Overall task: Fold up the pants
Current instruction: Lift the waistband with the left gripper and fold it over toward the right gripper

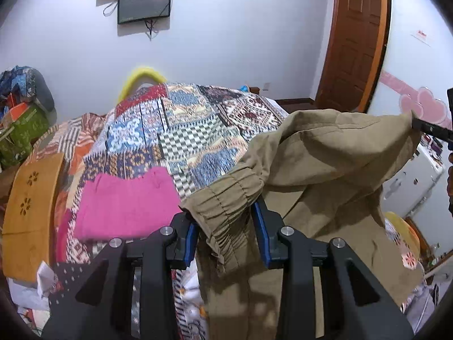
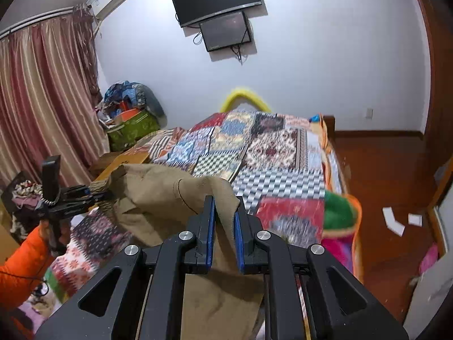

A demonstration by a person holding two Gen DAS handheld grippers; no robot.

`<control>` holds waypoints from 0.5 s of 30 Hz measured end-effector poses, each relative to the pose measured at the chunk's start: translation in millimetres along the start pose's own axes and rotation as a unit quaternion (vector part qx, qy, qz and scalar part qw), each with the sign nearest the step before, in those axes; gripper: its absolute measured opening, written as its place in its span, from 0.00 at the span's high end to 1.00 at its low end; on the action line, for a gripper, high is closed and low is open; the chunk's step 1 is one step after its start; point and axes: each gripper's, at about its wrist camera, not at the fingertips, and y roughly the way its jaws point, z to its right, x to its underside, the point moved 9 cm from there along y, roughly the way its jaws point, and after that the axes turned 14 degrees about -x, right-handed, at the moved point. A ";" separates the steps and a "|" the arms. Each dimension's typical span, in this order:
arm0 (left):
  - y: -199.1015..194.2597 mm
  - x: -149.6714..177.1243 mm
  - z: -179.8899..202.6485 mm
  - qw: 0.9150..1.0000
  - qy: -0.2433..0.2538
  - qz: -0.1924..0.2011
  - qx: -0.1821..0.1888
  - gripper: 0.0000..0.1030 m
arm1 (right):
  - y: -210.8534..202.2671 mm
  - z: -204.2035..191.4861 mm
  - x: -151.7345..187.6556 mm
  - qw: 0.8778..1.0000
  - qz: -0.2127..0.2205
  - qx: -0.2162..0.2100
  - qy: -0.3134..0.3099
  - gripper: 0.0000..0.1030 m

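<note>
Pants point(image 1: 320, 153), khaki ones, are up in the air over the near end of the bed point(image 1: 198, 130), strung between the two claws, so honestly the folding hasn't really got going. No crease is laid down anywhere that I can see; the cloth sags in a loose hammock and the legs hang straight down out of sight. My guess is this is the lift-and-spread bit, and everything that counts as folding, laying them flat, halving them, smoothing, is yet to do.

Left gripper point(image 1: 226, 226) has the gathered elastic waistband bunched between its blue pads, jaws partway apart because the wad is thick, but pinching it for sure. From there the fabric runs up toward 2 o'clock to the other claw, which peeks in at the frame edge.

Right gripper point(image 2: 223, 226) is squeezed nearly together on a thin flap of the same cloth; the pants spread from it toward 10 o'clock, where the left claw and an orange sleeve point(image 2: 19, 260) show.

Further out: a folded pink garment point(image 1: 127, 204) lies on the patchwork bedspread at about 10 o'clock of the left claw, well apart from the pants. Two dark screens point(image 2: 223, 5) hang on the far wall at 12, curtains point(image 2: 42, 90) off at 9.
</note>
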 end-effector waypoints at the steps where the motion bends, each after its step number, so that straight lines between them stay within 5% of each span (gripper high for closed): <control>1: -2.5 5.9 0.8 1.000 0.001 -0.003 0.003 0.67 | -3.6 -3.4 7.0 1.000 -0.002 -0.002 0.004 0.89; 15: -20.7 90.5 0.9 0.999 -0.004 -0.036 0.025 0.77 | -8.7 -34.4 115.6 0.994 -0.066 -0.029 0.076 0.89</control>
